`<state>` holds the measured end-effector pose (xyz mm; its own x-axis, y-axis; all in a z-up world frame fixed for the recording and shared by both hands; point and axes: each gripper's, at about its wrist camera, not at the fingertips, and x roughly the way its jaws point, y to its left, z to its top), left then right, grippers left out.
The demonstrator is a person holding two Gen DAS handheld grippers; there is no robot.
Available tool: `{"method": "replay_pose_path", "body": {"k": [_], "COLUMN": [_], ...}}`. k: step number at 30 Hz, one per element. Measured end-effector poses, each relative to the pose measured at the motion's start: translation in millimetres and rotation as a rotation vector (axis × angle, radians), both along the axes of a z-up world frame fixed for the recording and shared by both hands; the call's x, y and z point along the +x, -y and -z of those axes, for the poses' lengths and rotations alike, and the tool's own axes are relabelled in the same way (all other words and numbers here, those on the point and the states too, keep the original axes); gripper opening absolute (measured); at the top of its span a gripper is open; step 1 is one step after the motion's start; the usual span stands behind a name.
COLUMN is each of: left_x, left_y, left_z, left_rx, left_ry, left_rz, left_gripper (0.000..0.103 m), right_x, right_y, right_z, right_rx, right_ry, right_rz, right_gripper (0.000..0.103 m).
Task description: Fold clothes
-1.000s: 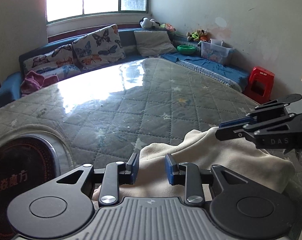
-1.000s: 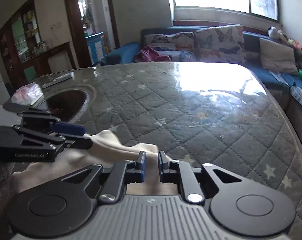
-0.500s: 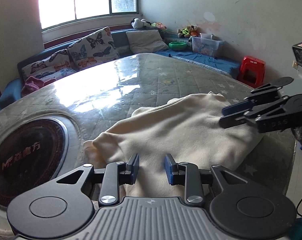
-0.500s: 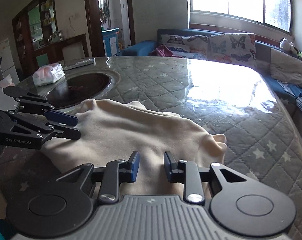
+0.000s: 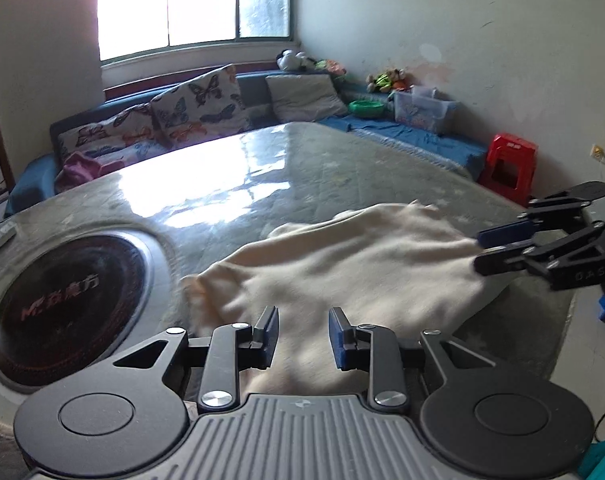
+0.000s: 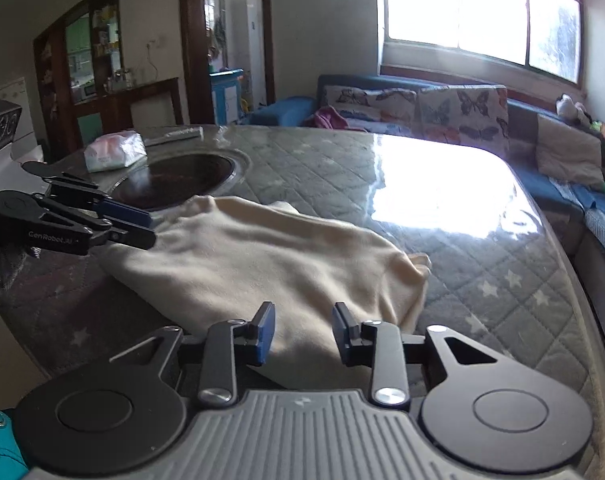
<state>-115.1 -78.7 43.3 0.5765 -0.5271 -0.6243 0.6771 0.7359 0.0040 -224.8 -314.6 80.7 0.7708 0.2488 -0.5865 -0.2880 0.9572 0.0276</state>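
Cloth, soft and cream, lies on the table right in front of both grippers, long from side to side. Left gripper and right gripper hang level at its near edge, equally near, jaws apart, holding nothing.

grippers: 2, left gripper lower centre, right gripper lower centre | cream garment: 1, mid-frame | butterfly cushions: 2, upper left | red stool: 1, right | green bowl: 1 | tissue pack: 1, left
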Motion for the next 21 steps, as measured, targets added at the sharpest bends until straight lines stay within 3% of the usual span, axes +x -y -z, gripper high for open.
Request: {"method": "replay_pose_path", "body": {"k": [9,12,21], "left_x": [-17,-20,-13], "left_y": [26,21,3], "left_z": [16,11,7], "left_rx": [0.012,-0.002,-0.026], "left_ry": [-0.011,-0.015,-0.012], "left_rz": [0.076,0.074,-0.023], "left_gripper": [0.031,0.031,0.034], "right_x": [9,4,20], "right_y": [-34,-38,-62], "right_z": [26,19,10], "right_rx": [-0.015,-0.036,-0.026], "right_ry": [-0.022,0.002,0.052], "right_rz": [-0.079,-0.095,-0.138], "right_gripper": [0.035,0.035,0.039]}}
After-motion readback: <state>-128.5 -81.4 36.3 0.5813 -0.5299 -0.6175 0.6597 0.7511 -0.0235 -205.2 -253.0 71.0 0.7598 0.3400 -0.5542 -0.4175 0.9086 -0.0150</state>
